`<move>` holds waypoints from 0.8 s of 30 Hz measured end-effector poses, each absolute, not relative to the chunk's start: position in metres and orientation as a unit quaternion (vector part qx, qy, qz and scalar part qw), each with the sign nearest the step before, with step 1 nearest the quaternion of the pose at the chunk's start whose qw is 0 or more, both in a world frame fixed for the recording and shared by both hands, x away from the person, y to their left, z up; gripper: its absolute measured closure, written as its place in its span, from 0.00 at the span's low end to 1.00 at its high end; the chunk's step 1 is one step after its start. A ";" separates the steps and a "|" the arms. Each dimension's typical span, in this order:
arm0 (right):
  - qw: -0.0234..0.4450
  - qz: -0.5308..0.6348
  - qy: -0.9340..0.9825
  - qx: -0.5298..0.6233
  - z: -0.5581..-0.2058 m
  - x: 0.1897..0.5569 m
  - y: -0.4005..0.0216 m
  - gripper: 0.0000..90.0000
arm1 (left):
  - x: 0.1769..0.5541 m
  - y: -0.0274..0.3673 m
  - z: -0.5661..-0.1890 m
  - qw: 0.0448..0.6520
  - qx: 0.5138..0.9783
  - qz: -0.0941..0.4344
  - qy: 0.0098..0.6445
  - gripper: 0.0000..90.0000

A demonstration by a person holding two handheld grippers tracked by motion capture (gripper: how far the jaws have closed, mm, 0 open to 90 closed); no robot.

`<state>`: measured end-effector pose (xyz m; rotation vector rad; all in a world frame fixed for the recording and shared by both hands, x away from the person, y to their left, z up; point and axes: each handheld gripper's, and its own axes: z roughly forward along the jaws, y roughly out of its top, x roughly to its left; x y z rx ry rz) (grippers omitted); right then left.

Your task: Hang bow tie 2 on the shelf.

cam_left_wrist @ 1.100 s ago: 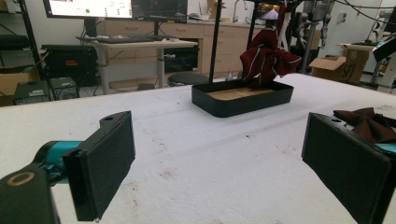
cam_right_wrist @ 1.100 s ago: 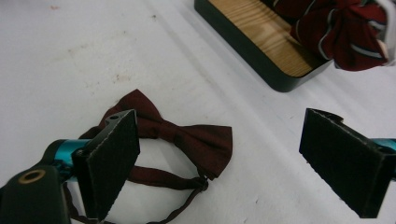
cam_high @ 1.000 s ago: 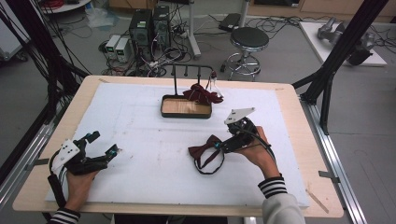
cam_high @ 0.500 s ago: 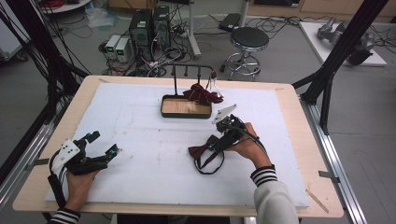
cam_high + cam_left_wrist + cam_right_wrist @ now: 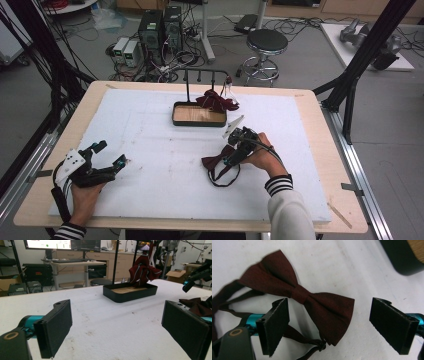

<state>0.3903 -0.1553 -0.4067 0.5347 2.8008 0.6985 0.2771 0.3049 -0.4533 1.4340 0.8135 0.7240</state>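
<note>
The right gripper hangs over the dark red bow tie near the worktop's middle, its jaws apart though just closing a little with nothing clamped; the left gripper stands open near the left front corner.

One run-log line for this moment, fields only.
right gripper: jaws closing, open over dark red bow tie, not gripping | left gripper: open, idle on white mat | second bow tie: on rack

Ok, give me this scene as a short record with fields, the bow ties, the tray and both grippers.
surface: white mat on a wooden table
bow tie on mat: dark red bow tie, lying flat with its strap loose
right gripper: open, one jaw on each side of that bow tie, jaws have just been closing
left gripper: open, nothing between the jaws
black tray: wooden floor, stand behind it
hanging bow tie: dark red, on the stand
</note>
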 end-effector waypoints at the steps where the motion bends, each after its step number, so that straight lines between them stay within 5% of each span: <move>1: 0.104 0.234 0.950 0.177 -0.408 0.391 -0.155 0.17 | 0.277 0.305 -0.453 0.622 0.624 0.315 0.354 0.11; 24: 0.072 0.223 0.955 0.184 -0.422 0.402 -0.152 0.27 | 0.277 0.305 -0.453 0.622 0.623 0.314 0.355 0.11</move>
